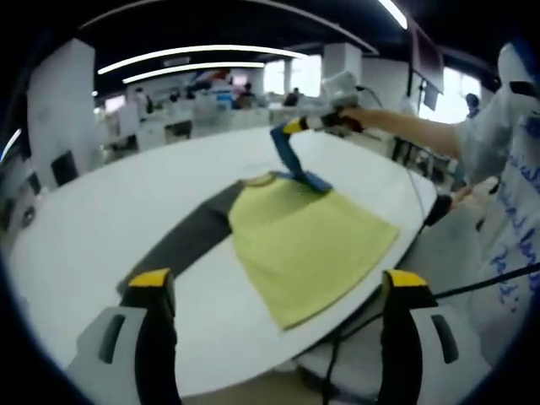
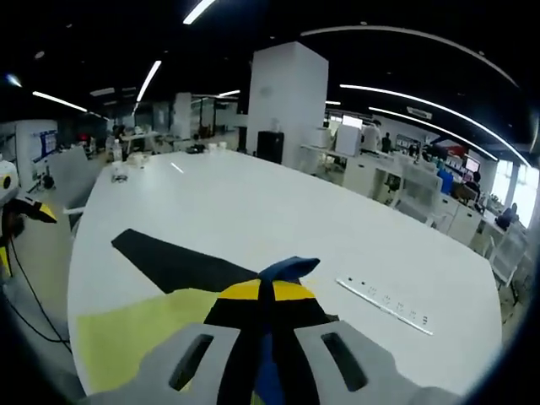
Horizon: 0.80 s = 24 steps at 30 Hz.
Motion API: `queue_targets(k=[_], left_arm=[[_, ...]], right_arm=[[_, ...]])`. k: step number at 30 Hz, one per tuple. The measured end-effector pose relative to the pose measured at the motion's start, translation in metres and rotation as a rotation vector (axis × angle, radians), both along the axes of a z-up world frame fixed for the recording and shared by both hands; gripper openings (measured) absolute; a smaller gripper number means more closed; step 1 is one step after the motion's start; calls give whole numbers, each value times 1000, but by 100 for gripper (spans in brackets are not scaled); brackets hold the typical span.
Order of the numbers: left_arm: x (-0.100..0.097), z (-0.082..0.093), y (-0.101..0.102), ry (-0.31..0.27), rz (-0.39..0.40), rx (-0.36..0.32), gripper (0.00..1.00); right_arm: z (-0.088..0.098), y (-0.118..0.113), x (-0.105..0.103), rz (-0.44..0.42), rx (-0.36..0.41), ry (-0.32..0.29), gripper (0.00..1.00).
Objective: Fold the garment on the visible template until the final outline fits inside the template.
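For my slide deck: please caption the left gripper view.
Right gripper pinches the blue sleeve of a yellow shirt on a white table.

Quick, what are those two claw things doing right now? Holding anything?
Left gripper: open, holding nothing, above the table.
Right gripper: shut on the blue sleeve of the shirt.

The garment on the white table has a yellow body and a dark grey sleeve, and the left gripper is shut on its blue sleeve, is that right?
Not quite: it is the right gripper, not the left, that is shut on the blue sleeve, as the left gripper view shows. The left gripper is open above the white table. The garment does have a yellow body and a dark grey sleeve.
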<state>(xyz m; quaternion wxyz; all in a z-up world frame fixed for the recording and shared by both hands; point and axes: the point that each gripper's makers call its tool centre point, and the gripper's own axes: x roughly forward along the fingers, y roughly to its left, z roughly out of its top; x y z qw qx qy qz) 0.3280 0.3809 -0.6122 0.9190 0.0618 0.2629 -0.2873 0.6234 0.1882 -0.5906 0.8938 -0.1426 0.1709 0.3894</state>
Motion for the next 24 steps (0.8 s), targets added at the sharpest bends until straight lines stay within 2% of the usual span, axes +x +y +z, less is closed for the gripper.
queue_targets(k=[14,24], left_arm=[[0,-2,2,14,12,0,98],[1,-2,6,15,30,-6,97]], right_arm=[[-31,27,1,6,6,43,2],[-58,40,-2,31,-28,82,2]])
